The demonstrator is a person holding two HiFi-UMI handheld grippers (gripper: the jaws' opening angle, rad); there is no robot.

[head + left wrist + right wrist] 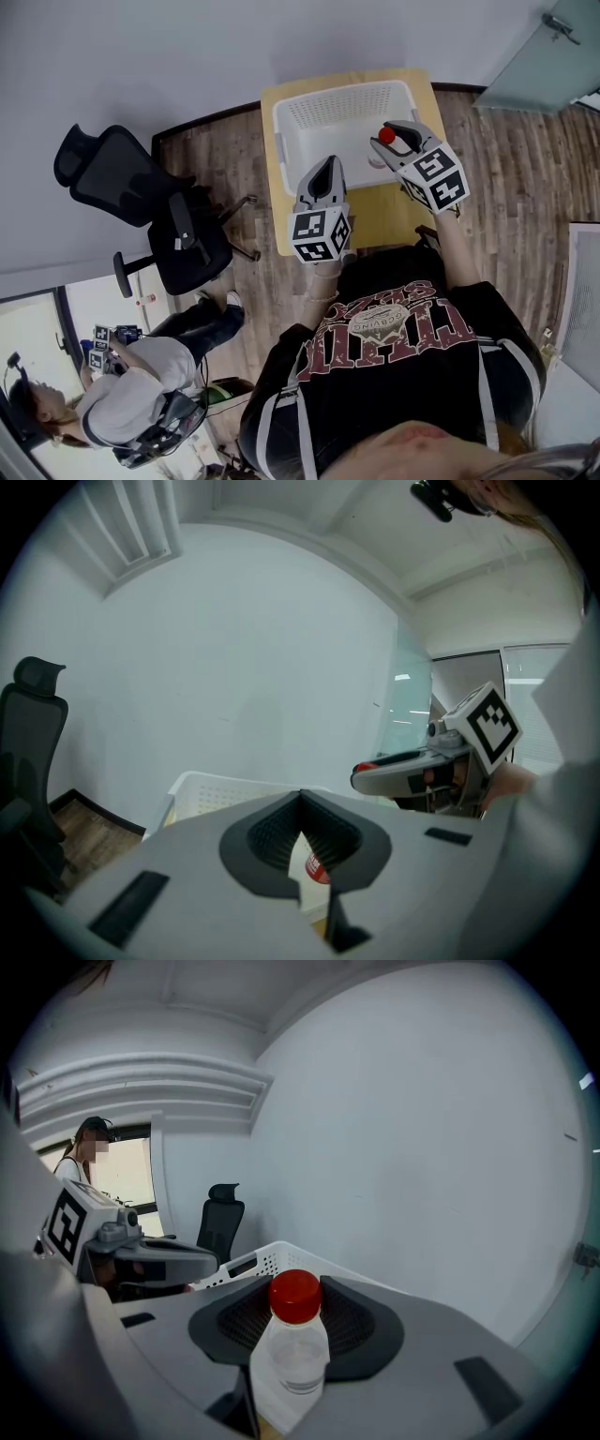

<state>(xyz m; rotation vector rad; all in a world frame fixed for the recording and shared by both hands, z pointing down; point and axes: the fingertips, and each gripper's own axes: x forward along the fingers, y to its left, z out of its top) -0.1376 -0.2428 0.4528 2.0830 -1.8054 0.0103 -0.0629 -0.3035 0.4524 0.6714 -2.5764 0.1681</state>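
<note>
One bottle (291, 1358) in right gripper (394, 139), seemingly above basket (342, 103)

No text reads reliably. White lettering on the black shirt (394, 323), six o'clock in head view, is inverted and illegible. The red label on the bottle (316, 867) is likewise illegible.

the person wears a black t-shirt (403, 323) with dark red lettering across the chest and thin white stripes down the sides. the left gripper (324, 165) and right gripper (398, 131) are light grey wedges, each carrying a white cube (320, 234) printed with black square markers. their fingers (178, 855) have black ribbed pads (270, 838) on the inner faces.
</note>
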